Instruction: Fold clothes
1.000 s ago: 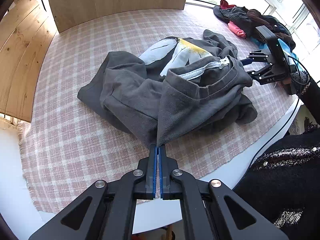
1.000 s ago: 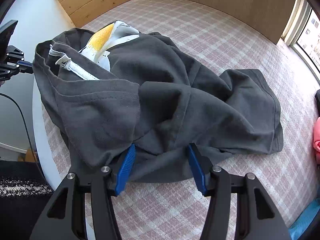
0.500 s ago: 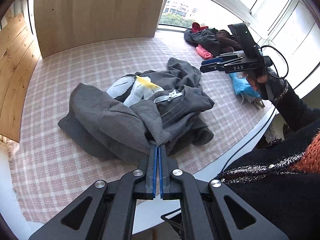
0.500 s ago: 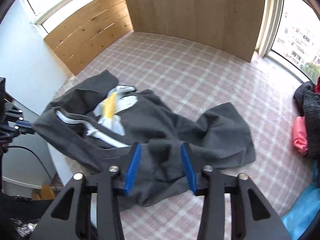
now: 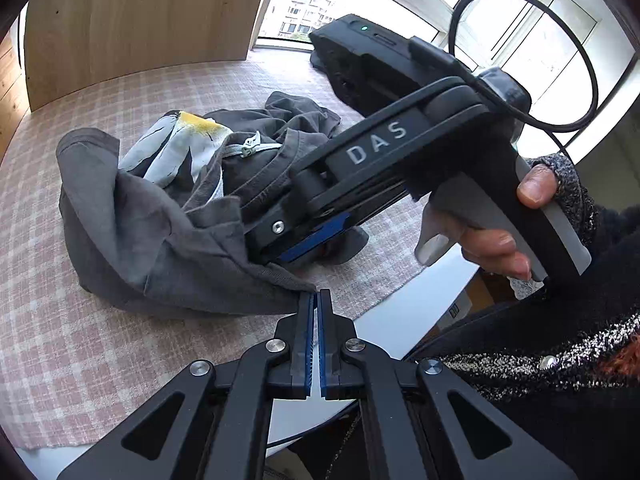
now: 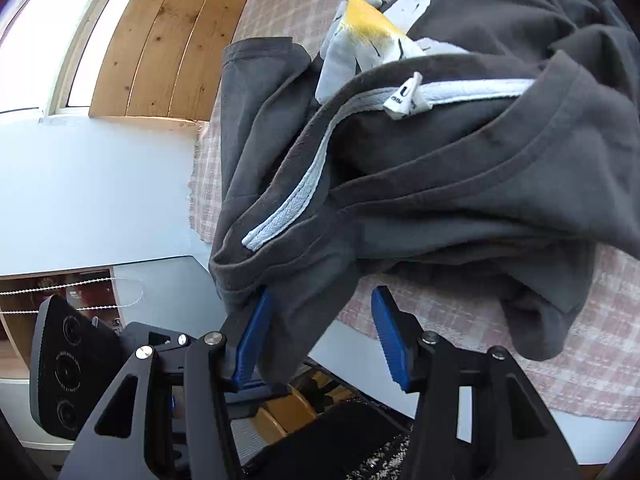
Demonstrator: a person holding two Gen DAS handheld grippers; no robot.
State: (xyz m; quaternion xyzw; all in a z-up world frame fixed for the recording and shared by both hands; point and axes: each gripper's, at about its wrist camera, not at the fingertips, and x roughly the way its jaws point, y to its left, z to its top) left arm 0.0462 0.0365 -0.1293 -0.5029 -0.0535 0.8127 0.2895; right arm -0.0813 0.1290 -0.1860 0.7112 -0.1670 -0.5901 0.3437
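Surface: checked cloth (image 5: 100, 340) over a white table (image 5: 404, 312), wooden panels behind.
Left gripper (image 5: 314, 300): pads pressed together on a corner of the grey shirt (image 5: 180, 248).
Right gripper (image 6: 320, 336): spread wide, a shirt fold hanging between its pads (image 6: 250, 336).
Shirt: bunched ahead of both tools, white-yellow print (image 6: 368, 36) farthest out.
Hand (image 5: 500, 236): wrapped round the right gripper's handle.

Far and left of the crumpled dark shirt (image 5: 168, 216), bare checked cloth (image 5: 60, 360) gives passage. Wooden panels (image 5: 140, 24) bound the far side. Right gripper (image 5: 304, 240) crowds the near right.
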